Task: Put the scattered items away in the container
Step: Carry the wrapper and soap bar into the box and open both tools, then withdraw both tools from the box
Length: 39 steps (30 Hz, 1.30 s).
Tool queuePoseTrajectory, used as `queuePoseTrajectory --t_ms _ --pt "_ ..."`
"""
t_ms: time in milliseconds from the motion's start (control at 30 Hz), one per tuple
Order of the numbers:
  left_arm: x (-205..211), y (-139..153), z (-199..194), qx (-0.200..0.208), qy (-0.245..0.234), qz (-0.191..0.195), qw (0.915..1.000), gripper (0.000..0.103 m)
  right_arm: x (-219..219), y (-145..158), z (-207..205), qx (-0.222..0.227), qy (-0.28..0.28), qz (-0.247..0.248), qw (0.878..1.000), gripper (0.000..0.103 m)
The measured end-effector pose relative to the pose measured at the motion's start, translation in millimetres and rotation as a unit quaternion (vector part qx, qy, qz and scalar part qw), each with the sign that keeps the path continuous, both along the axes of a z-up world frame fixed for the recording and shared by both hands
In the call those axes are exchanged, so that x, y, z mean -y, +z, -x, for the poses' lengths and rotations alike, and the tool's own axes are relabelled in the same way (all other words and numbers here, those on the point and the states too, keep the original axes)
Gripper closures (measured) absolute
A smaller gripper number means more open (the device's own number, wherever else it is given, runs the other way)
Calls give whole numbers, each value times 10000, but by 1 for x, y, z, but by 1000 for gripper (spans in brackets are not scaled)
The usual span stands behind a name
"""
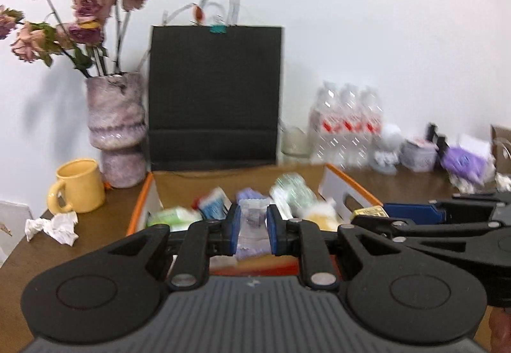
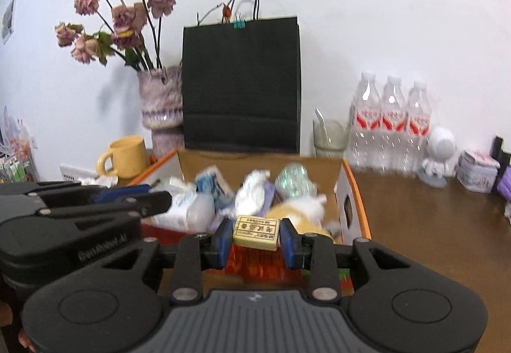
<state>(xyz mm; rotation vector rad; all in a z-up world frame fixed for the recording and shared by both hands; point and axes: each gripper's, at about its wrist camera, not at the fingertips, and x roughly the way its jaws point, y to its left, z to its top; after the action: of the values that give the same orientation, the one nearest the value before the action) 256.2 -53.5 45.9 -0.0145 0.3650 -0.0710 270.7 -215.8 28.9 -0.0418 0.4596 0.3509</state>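
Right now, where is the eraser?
The eraser is clamped in the right gripper, centre of the right wrist view, at the near edge of the cardboard box.

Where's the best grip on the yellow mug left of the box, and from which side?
Take the yellow mug by its rim wall, coming down from above: it stands upright with the mouth open. Its handle faces left and front, so put one finger inside on the bare right side, clear of the vase behind.
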Motion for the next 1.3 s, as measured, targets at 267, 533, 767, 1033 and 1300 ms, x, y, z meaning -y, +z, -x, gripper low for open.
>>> queuePoseTrajectory --t_ms 267,533,767,1033,1300 --pt "-18 -9 -61 -142 427 -50 9990 85 -14 3 -62 -26 -58 -88 9999 73" --pt "-23 -28 -105 -436 530 -186 9975 85 -26 -19 -124 -340 -134 139 9992 73" --pt "-23 -37 -125 -664 510 -239 9962 84 -28 -36 -154 -551 -177 288 9979 72" --pt "-24 -39 -125 -709 584 -229 9955 41 -30 -49 -164 -884 -92 378 9953 33" --pt "-36 -19 -113 -336 825 -124 9959 0 -15 -36 -157 -722 -234 162 9970 8"
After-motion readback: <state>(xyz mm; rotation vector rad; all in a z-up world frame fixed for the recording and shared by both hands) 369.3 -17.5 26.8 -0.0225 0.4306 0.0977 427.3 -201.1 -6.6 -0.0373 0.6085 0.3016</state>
